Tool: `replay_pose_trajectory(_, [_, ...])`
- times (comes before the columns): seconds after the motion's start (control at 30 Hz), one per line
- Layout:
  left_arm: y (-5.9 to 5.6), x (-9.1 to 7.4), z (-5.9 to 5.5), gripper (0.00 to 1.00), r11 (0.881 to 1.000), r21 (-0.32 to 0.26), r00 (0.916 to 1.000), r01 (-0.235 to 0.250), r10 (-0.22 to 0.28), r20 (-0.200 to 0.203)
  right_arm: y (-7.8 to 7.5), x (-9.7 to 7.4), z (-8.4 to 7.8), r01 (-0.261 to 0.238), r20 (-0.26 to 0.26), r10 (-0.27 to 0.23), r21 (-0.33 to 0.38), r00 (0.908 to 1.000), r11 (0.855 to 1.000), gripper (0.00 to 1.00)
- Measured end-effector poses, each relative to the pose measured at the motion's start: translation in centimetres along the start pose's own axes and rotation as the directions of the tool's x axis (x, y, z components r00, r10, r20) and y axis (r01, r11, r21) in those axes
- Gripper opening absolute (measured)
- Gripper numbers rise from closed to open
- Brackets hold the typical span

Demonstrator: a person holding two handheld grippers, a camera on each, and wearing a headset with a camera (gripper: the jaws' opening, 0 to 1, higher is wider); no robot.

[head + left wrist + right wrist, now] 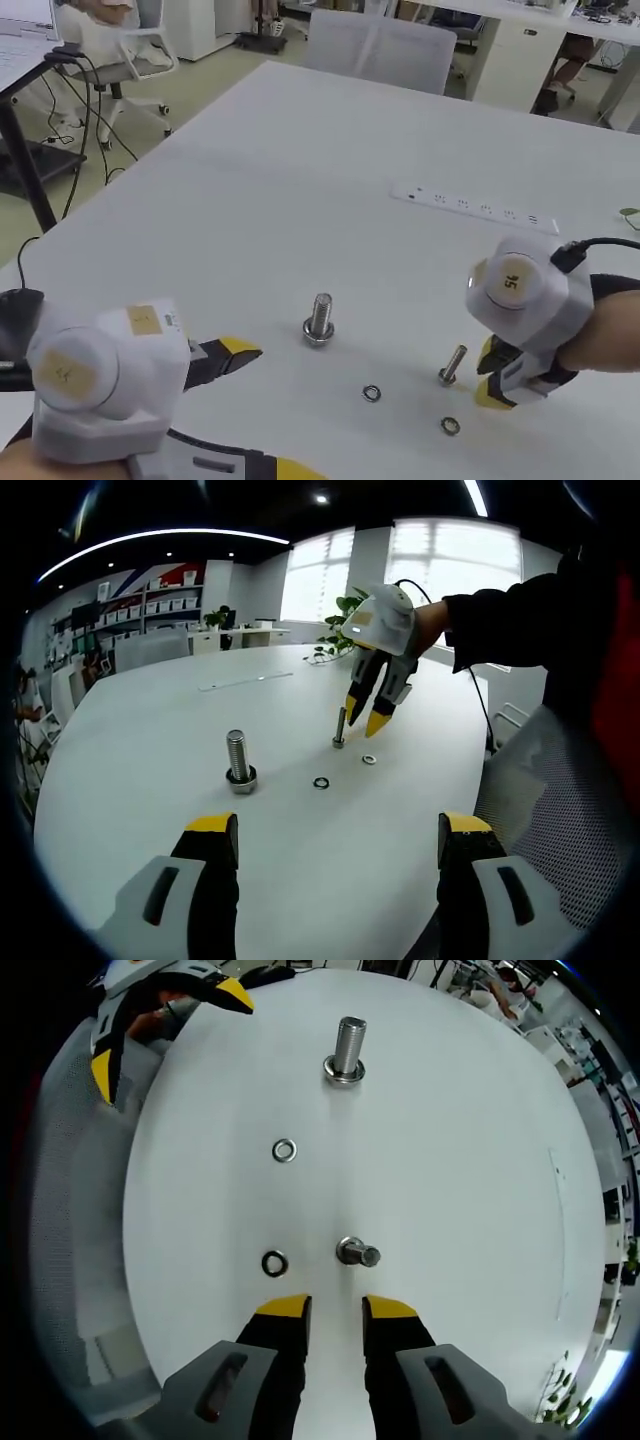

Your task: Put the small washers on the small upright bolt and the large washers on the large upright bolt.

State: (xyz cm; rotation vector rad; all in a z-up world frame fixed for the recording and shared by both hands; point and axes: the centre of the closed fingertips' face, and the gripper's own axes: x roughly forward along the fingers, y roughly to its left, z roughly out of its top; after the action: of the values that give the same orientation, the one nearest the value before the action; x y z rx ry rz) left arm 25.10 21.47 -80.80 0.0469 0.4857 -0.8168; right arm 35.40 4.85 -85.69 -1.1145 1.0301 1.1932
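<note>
In the head view, the large silver upright bolt (319, 320) stands in the middle of the white worktop (300, 180). The small silver upright bolt (452, 365) stands to its right. One small silver washer (371, 393) lies flat between the two bolts, nearer the person. A second small silver washer (450, 426) lies near the small bolt. The right tongs (489, 372) are just beside the small bolt and not touching it. The left tongs (266, 407) are left of the large bolt.

In the left gripper view, the left tongs (338, 825) are wide apart and hold nothing. Both bolts and both washers lie ahead of them.

In the right gripper view, the right tongs (336, 1307) are a little apart and hold nothing. The small bolt stands just past their tips, and one washer lies near it.
</note>
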Motion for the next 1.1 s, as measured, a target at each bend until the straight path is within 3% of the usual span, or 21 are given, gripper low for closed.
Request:
replay_pose_trajectory(0.47, [-0.1,-0.1,0.3,0.82,1.0,0.009,1.0,0.005,-0.005,0.007,2.2,-0.4,0.6,-0.023,0.022,0.023,0.007,0.9995,1.0,0.22])
replay_pose_trajectory(0.8, [-0.2,-0.3,0.5,0.81,1.0,0.013,0.9999,0.004,-0.004,0.015,3.8,0.4,1.6,-0.051,0.023,0.051,-0.018,0.9984,0.999,0.21])
replay_pose_trajectory(1.1, [-0.2,-0.4,0.6,0.81,1.0,0.015,0.9998,0.001,-0.001,0.02,4.3,1.0,1.9,-0.063,0.011,0.064,-0.029,0.9979,0.998,0.21])
